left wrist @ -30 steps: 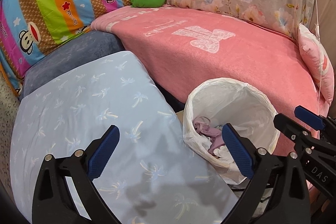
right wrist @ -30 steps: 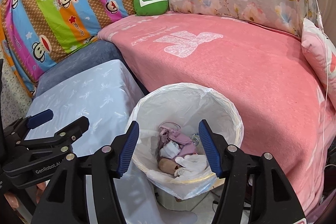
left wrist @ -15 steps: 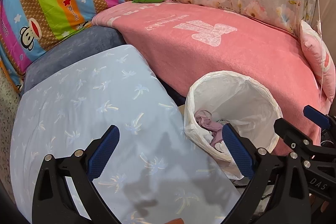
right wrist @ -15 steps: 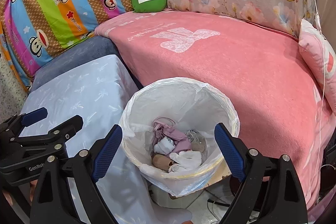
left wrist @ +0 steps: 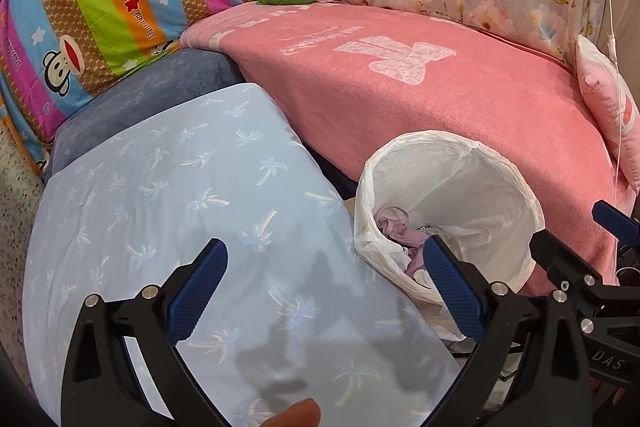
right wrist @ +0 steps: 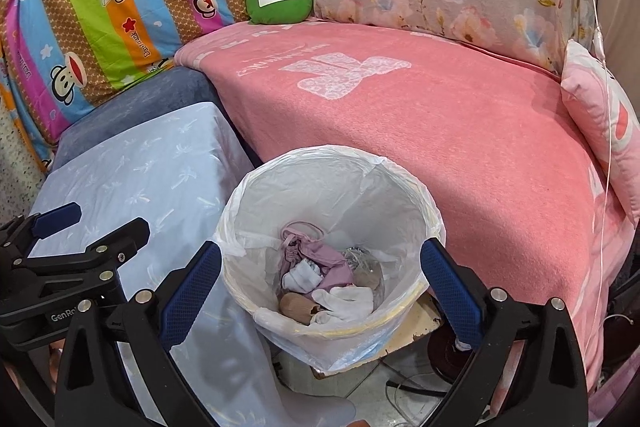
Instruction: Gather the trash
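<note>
The bin (right wrist: pixel 332 227), lined with a white bag, stands beside the pink bed (right wrist: pixel 440 131). Trash (right wrist: pixel 320 275) lies at the bin's bottom. Above the bin, the right gripper (right wrist: pixel 320 279) has just spread wide, empty. Left of the bin, the left gripper (left wrist: pixel 324 279) is spread, empty.

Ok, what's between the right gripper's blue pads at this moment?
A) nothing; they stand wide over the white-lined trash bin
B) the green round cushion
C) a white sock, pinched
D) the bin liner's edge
A: the right gripper stands wide open, holding nothing, above the white-lined trash bin; its jaws have just been opening.
</note>
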A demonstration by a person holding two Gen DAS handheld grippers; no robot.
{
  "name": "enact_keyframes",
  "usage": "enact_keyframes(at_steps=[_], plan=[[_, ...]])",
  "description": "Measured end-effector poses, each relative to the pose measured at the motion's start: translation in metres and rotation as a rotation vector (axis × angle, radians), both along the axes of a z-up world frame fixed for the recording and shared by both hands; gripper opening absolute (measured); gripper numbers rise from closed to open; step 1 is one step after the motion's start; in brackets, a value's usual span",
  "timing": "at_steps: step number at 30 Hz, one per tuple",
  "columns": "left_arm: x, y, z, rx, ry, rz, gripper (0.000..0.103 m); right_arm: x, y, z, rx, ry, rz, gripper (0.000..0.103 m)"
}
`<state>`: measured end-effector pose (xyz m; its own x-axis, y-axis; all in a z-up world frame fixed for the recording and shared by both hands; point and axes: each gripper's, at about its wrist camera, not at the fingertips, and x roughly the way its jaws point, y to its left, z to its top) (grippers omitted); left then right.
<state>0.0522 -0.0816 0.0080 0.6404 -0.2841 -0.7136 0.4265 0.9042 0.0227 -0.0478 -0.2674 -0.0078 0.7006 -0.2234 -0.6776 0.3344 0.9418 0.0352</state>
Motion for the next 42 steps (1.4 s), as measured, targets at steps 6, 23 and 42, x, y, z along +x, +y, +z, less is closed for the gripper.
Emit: enact_keyframes(at_steps=[6,23,42], plan=[[0.0,-0.001,0.0,0.006,-0.002,0.009,0.094,-0.001,0.001,-0.001,-0.003,0.008,0.002,0.097],[-0.003,-0.005,-0.004,0.033,0.005,0.032,0.095,-0.003,0.002,-0.006,-0.002,0.021,-0.001,0.097],[-0.006,-0.008,-0.011,0.059,0.021,0.039,0.095,-0.005,0.0,-0.011,-0.002,0.031,-0.009,0.097]])
